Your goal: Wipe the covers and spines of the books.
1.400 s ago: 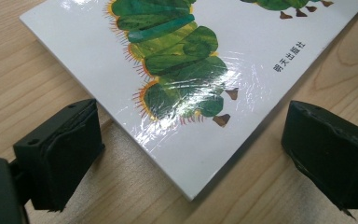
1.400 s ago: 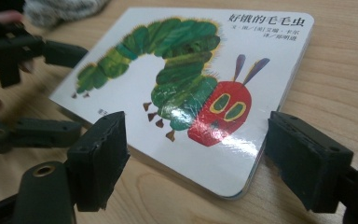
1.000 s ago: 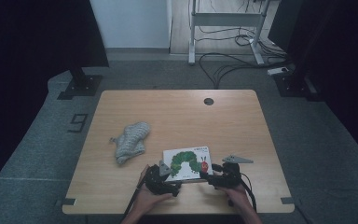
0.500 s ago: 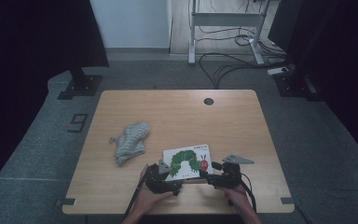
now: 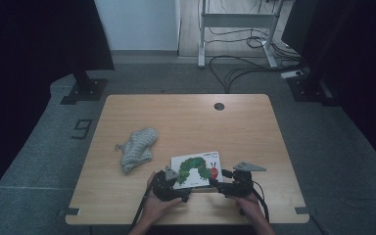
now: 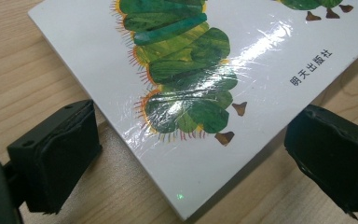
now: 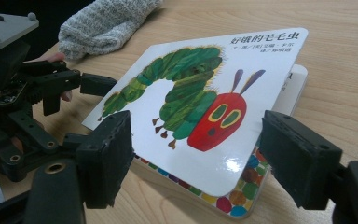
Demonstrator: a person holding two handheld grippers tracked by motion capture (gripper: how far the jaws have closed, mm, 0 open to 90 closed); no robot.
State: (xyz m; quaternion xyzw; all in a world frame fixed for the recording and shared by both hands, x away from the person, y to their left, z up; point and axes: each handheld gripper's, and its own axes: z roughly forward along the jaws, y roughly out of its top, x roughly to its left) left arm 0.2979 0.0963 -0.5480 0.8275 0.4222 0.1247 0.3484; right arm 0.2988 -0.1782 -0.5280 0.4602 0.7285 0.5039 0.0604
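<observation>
- I have both grippers at the near edge of the light wooden table [image 5: 186,117], low in the middle of the high view, one at each near corner of the glossy white picture book with the green caterpillar on its cover [image 5: 197,169].
- The left gripper [image 6: 186,149] stands wide, its black pads either side of the book's near corner and touching nothing; the corner juts between them at the bottom centre of the left gripper view.
- The right gripper [image 7: 196,158] also stands wide and has just been closing a little, with the cover's rounded corner between its pads but not pressed; the cover appears lifted slightly off the spotted page beneath it.
- My read on handling: a stiff board book, light, with a slick laminated cover that throws glare, so the pads may slide on its faces. I would take it by the edge near a corner, pads flat on top and underside, and squeeze firmly.
- A grey knitted sock [image 5: 137,149], soft and limp, lies apart from the book, left of centre in the high view.
- No container is on the table; a small dark round hole [image 5: 219,106] sits near its far edge.
</observation>
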